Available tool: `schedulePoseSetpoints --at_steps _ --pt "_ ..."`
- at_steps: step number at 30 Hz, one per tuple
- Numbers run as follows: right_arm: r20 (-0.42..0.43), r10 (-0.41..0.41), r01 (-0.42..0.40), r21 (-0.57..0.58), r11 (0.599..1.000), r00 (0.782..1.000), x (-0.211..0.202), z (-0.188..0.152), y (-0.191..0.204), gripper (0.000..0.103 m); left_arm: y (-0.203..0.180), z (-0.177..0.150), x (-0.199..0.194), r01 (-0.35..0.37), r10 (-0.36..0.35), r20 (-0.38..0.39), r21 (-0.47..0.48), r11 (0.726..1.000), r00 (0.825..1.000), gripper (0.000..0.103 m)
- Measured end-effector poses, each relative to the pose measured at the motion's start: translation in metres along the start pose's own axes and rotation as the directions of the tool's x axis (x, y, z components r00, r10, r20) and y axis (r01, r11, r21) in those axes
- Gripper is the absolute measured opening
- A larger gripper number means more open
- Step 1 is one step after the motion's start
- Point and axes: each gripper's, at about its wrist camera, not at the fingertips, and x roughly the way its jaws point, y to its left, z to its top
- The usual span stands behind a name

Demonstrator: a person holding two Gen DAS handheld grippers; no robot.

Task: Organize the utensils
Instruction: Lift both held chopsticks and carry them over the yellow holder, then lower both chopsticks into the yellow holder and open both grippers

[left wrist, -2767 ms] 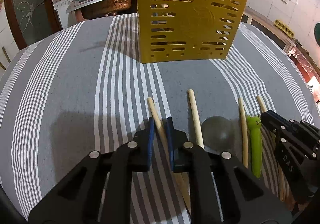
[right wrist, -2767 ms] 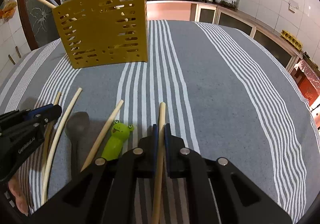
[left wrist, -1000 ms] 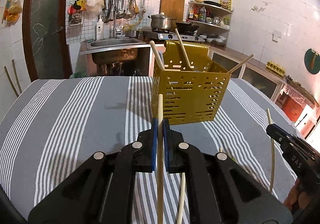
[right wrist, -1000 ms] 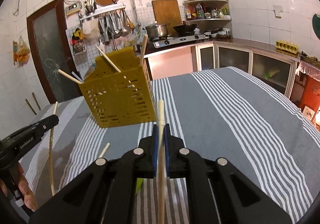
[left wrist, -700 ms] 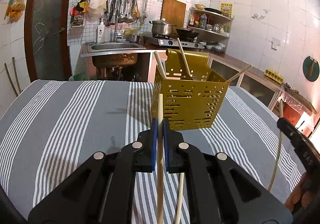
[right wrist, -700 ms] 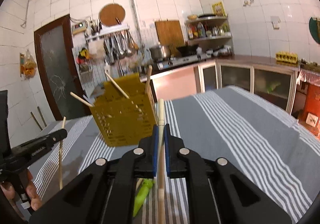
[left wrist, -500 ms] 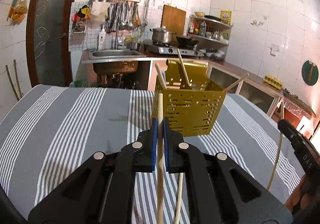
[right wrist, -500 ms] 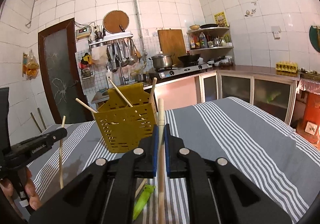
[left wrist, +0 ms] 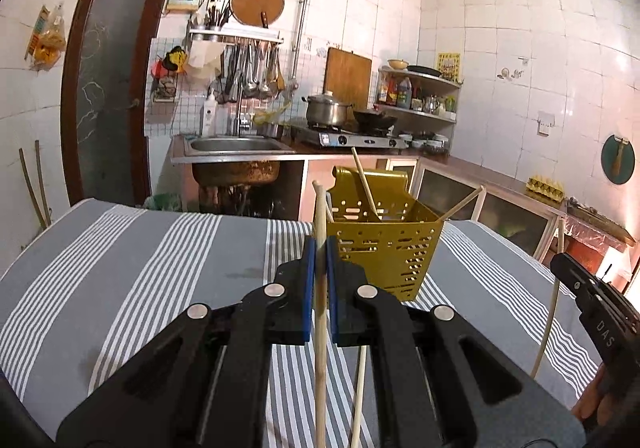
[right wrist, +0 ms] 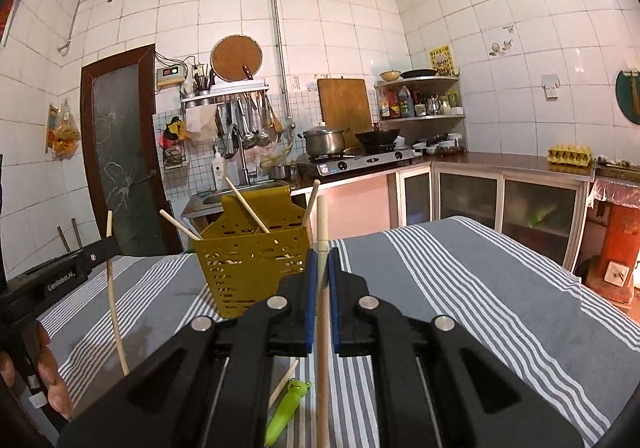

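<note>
My left gripper (left wrist: 319, 252) is shut on a wooden chopstick (left wrist: 320, 312) and holds it upright, above the striped table. My right gripper (right wrist: 321, 262) is shut on another wooden chopstick (right wrist: 322, 304), also upright. A yellow perforated utensil basket (left wrist: 382, 254) stands on the table ahead, also in the right wrist view (right wrist: 252, 268), with three wooden sticks leaning in it. The right gripper shows at the right of the left view (left wrist: 560, 262), the left gripper at the left of the right view (right wrist: 112, 246). A green frog-headed utensil (right wrist: 287, 406) and a loose stick (left wrist: 359, 388) lie on the cloth.
The table has a grey and white striped cloth (right wrist: 460, 288). Behind it are a sink (left wrist: 236, 145), a gas stove with a pot and a wok (right wrist: 352, 151), a rack of hanging utensils (right wrist: 244, 119) and a brown door (left wrist: 108, 87).
Both grippers took chopsticks off the cloth and rose with them, tilting up until the sticks stand upright. The basket now appears smaller and farther off.
</note>
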Motion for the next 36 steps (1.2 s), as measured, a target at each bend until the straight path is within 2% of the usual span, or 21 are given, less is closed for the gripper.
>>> schedulePoseSetpoints --at_steps 17,26,32,36 --pt "0.037 0.0 0.002 -0.044 0.999 0.999 -0.006 0.034 0.009 0.006 -0.001 0.038 0.001 0.063 -0.061 0.047 -0.023 0.998 0.997 0.005" --pt "0.084 0.004 0.003 -0.083 0.997 0.996 0.013 0.056 0.025 0.006 -0.007 0.058 0.008 0.067 -0.067 0.09 0.005 0.998 0.994 0.005" --pt "0.153 0.026 -0.013 -0.084 0.996 0.988 0.035 0.083 0.035 0.006 -0.014 0.089 0.021 0.068 -0.07 0.149 0.017 0.998 0.986 0.005" --pt "0.22 0.045 -0.031 -0.07 0.997 0.974 0.053 0.108 0.041 0.006 -0.023 0.116 0.033 0.059 -0.066 0.204 0.04 0.997 0.977 0.005"
